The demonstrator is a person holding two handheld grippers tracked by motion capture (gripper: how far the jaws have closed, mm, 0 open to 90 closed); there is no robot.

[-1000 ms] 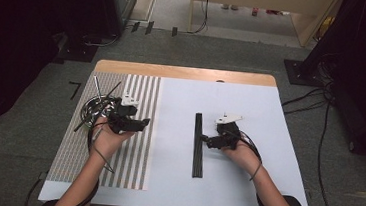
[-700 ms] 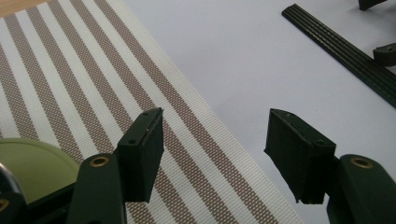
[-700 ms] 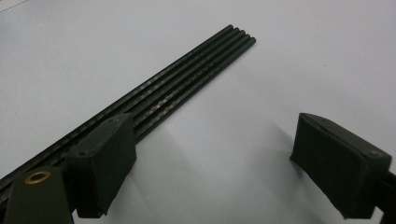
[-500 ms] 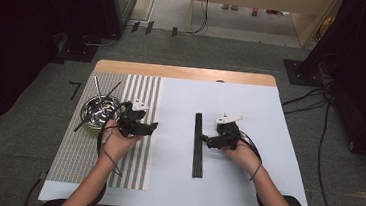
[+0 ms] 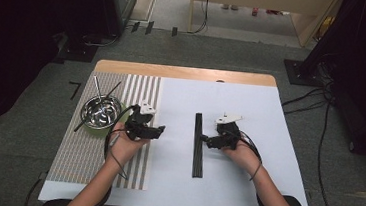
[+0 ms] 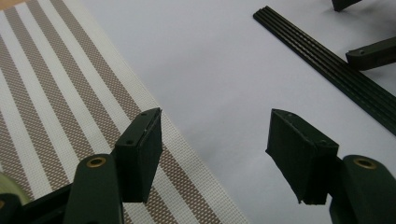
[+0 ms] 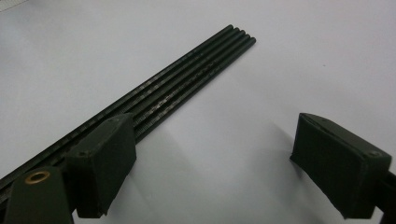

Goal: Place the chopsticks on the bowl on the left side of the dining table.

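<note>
We're seeing no readable writing or brand marks. Left gripper (image 5: 161, 130) is hanging at the striped mat's (image 5: 90, 160) right edge, jaws wide apart, gripping nothing. Right gripper (image 5: 205, 141) is sitting just beside the black rods (image 5: 196, 149) on the white table (image 5: 253, 189), jaws gaping, nothing between them. We're counting about five rods in the right gripper view (image 7: 187, 58), their near ends hidden behind one jaw. One steel bowl (image 5: 101, 112) is holding thin sticks, count unclear.
</note>
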